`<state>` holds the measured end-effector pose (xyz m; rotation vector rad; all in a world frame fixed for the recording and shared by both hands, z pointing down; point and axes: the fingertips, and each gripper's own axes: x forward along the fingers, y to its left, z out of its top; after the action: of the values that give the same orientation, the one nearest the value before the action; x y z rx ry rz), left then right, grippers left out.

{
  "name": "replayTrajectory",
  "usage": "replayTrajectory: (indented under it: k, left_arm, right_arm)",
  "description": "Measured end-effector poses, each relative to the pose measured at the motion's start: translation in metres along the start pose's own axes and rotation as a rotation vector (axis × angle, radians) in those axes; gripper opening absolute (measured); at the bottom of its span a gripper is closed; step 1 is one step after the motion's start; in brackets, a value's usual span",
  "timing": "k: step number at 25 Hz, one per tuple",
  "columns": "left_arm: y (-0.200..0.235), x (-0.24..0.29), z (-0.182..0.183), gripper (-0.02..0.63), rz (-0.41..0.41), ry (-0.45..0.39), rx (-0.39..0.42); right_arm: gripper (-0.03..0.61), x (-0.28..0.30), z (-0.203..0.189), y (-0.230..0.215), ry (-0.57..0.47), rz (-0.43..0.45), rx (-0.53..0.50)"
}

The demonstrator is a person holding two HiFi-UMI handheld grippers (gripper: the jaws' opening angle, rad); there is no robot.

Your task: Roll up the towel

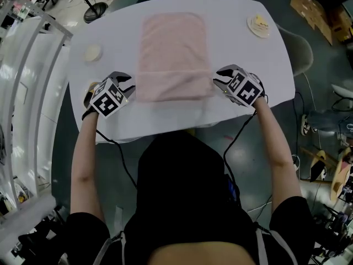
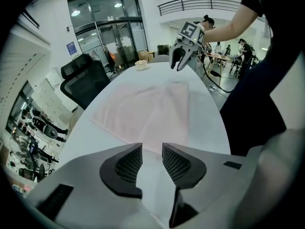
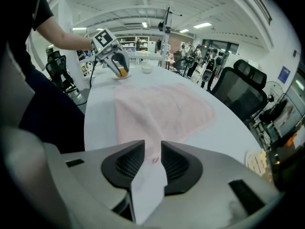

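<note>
A pink towel (image 1: 171, 43) lies flat on the white oval table (image 1: 248, 65), its near end folded over into a thicker band (image 1: 174, 86). My left gripper (image 1: 127, 85) hangs just off the band's left end. In the left gripper view its jaws (image 2: 151, 152) stand apart over bare table, with the towel (image 2: 147, 111) just beyond them. My right gripper (image 1: 219, 79) hovers at the band's right end. Its jaws (image 3: 152, 149) are apart; the towel's corner (image 3: 157, 123) shows in the gap below them, unpinched. Each gripper appears in the other's view: the right gripper (image 2: 183, 55), the left gripper (image 3: 116, 63).
A plate with a yellowish item (image 1: 258, 25) sits at the table's far right. A small round white dish (image 1: 92, 52) lies at the left, beyond my left gripper. Black office chairs (image 2: 88, 80) (image 3: 243, 99) stand beside the table. People move in the room behind.
</note>
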<state>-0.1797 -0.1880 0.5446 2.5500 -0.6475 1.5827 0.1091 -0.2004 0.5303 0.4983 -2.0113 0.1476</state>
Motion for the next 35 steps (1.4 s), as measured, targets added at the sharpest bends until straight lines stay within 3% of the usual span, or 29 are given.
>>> replayTrajectory:
  k: [7, 9, 18, 25, 33, 35]
  left_arm:
    - [-0.037, 0.001, 0.016, 0.204, -0.039, -0.036, 0.053]
    - [-0.048, 0.004, 0.014, 0.206, -0.063, -0.029, 0.076]
    - [-0.083, 0.025, -0.004, 0.207, -0.122, 0.017, 0.088]
    - [-0.087, 0.051, -0.028, 0.206, -0.117, 0.107, 0.084]
    - [-0.081, 0.065, -0.033, 0.206, -0.165, 0.155, 0.093]
    - [-0.080, 0.066, -0.034, 0.206, -0.189, 0.157, 0.076]
  right_arm:
    - [0.118, -0.010, 0.008, 0.032, -0.016, 0.005, -0.079]
    - [0.215, -0.008, 0.007, 0.044, 0.006, 0.024, -0.119]
    - [0.215, 0.018, -0.014, 0.078, 0.076, 0.039, -0.176]
    - [0.215, 0.041, -0.038, 0.083, 0.125, 0.038, -0.225]
    - [0.214, 0.054, -0.035, 0.071, 0.130, 0.047, -0.225]
    - [0.170, 0.057, -0.037, 0.067, 0.138, 0.052, -0.231]
